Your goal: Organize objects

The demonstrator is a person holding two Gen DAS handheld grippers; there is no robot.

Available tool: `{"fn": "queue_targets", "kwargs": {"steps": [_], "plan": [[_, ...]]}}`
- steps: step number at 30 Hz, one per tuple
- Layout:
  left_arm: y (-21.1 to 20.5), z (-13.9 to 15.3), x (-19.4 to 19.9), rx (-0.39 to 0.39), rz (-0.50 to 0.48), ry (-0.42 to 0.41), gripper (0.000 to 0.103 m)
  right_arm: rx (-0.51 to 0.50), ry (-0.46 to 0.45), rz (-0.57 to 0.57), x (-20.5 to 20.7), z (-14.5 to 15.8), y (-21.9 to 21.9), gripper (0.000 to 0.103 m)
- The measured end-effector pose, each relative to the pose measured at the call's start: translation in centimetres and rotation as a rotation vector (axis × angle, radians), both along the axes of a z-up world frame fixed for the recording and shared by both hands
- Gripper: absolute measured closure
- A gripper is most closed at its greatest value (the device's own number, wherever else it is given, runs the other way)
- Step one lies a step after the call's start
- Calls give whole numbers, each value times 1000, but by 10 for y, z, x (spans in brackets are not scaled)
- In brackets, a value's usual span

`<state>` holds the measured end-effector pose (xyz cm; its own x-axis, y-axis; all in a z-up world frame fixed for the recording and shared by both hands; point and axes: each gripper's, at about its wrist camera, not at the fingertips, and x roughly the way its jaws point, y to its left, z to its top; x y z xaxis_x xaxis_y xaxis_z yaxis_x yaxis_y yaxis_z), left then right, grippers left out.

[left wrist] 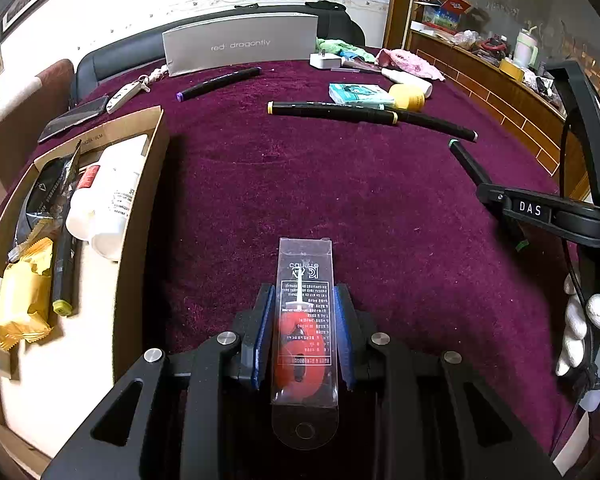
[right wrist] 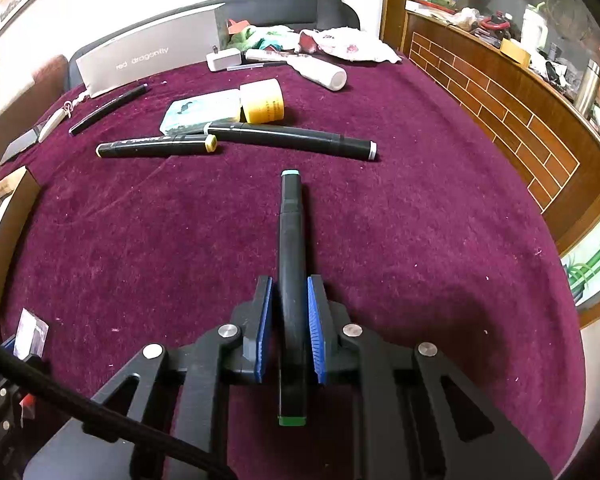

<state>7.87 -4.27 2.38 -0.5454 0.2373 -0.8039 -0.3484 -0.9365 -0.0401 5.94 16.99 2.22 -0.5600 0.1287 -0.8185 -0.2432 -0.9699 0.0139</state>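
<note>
My left gripper (left wrist: 303, 300) is shut on a clear plastic packet with a red number candle (left wrist: 305, 320), held above the purple tablecloth. My right gripper (right wrist: 290, 292) is shut on a black marker with a green cap (right wrist: 291, 248); that marker and gripper also show in the left wrist view (left wrist: 470, 164). A cardboard box (left wrist: 140, 200) at the left holds white bottles (left wrist: 108, 196), a yellow snack pack (left wrist: 26, 296), a dark pouch and a marker. More black markers (right wrist: 156, 146) (right wrist: 292, 138) lie on the cloth ahead.
A yellow jar (right wrist: 262, 100), a tissue pack (right wrist: 198, 110), a white bottle (right wrist: 320, 72), a charger, a grey "red dragonfly" box (left wrist: 240, 44), a phone (left wrist: 74, 118) and a key fob lie at the back. A wooden counter (right wrist: 500, 92) runs along the right.
</note>
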Motion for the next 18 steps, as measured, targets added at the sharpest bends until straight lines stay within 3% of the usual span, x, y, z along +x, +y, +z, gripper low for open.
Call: {"fn": "queue_targets", "kwargs": {"steps": [18], "plan": [[5, 0, 1, -36, -11, 9, 76, -7, 53, -13, 6, -3, 0, 88]]}}
